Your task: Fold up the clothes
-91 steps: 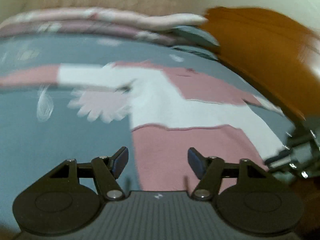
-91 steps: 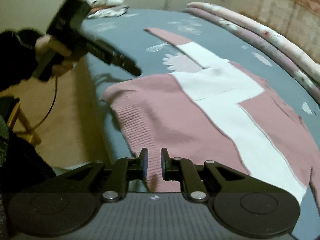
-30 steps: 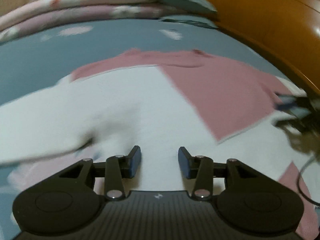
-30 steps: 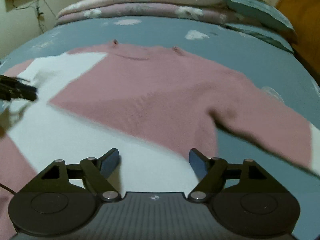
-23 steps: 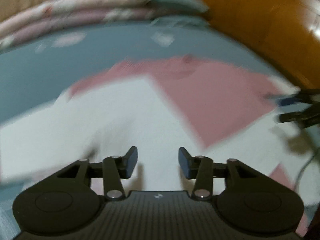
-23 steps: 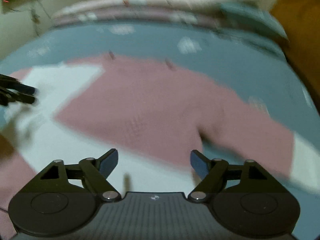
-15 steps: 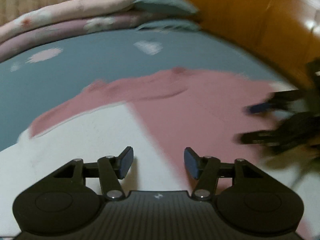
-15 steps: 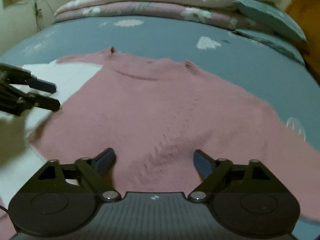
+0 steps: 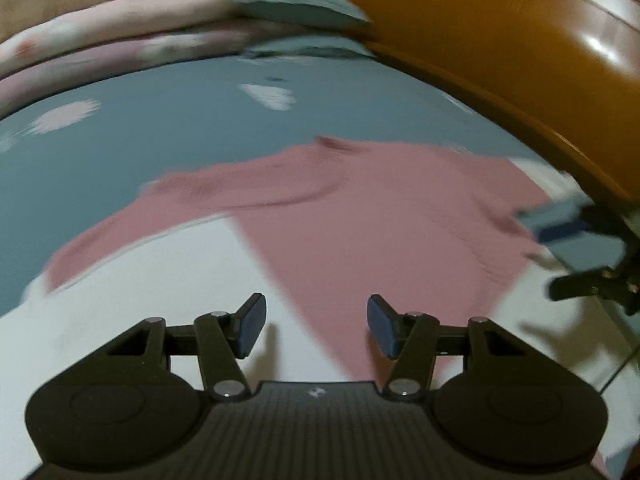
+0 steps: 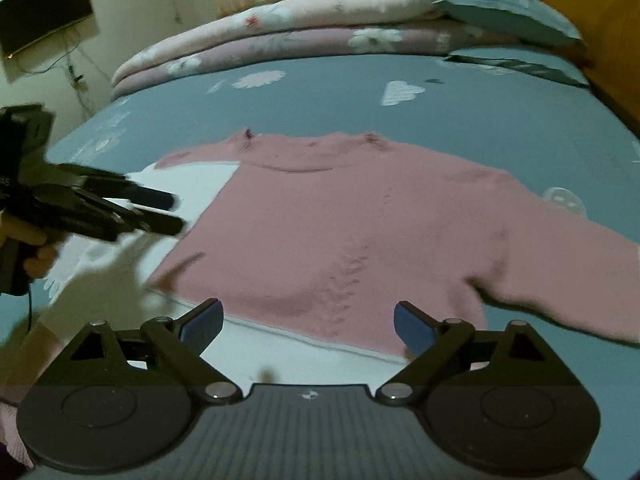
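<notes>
Pink-white sweater (image 10: pixel 352 236) flat on blue bedsheet (image 10: pixel 500 120); folded quilts (image 10: pixel 280 36) behind; both jaws apart, right widening, empty.

No word, number or brand could be read anywhere: the small white emblem on the left gripper's ribbed housing (image 9: pixel 315 391) and the like one on the right gripper's housing (image 10: pixel 308 395) were marks only, and faint pale lettering on the left gripper's body (image 10: pixel 8 188) stayed too blurred to make out.
</notes>
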A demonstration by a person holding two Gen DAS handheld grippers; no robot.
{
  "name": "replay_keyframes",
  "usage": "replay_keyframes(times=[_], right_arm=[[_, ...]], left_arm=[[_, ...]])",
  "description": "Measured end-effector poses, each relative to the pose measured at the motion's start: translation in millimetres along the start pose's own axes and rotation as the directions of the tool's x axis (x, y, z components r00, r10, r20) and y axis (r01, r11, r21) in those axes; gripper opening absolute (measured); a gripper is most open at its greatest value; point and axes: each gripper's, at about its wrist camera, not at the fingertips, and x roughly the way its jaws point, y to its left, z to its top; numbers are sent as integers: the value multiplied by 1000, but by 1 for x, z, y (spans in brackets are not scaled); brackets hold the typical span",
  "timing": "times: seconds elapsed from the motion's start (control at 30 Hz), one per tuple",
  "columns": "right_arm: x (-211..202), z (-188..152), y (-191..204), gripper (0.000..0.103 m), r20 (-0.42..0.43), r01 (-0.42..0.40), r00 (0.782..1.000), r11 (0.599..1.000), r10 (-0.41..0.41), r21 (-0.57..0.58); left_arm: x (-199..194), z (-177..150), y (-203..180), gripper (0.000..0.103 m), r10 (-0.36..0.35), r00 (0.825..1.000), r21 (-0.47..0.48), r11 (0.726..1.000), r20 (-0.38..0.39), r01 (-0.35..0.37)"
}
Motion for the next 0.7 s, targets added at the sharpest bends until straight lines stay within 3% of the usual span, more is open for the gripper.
replay_keyframes(times=[0.1, 0.17, 0.2, 0.27, 0.33, 0.53, 0.7], right_arm=[[30, 6, 7, 95, -12, 45, 999, 997, -46, -64], [55, 12, 6, 95, -52, 84, 995, 992, -89, -96], [67, 13, 5, 103, -71, 102, 991, 989, -111, -110], [73, 17, 1, 103, -46, 81, 995, 989, -87, -124], [75, 24, -3, 103, -73, 67, 995, 991, -76, -119], [51, 4, -4, 103, -93, 89, 991, 990, -99, -110], [3, -36, -10, 103, -114, 127, 983, 983, -142, -131]], left_arm=[[31, 1, 3, 59, 86, 996, 17, 996, -35, -86], [39, 2, 13, 60, 98, 995, 0, 995, -10, -98], [41, 3, 17, 60, 108, 994, -3, 994, -5, -108], [45, 4, 21, 61, 138, 990, 11, 990, 6, -138], [46, 3, 25, 63, 143, 990, 0, 990, 16, -143], [46, 2, 30, 64, 171, 985, -29, 985, 32, -171], [27, -12, 34, 65, 203, 979, -38, 979, 22, -203]])
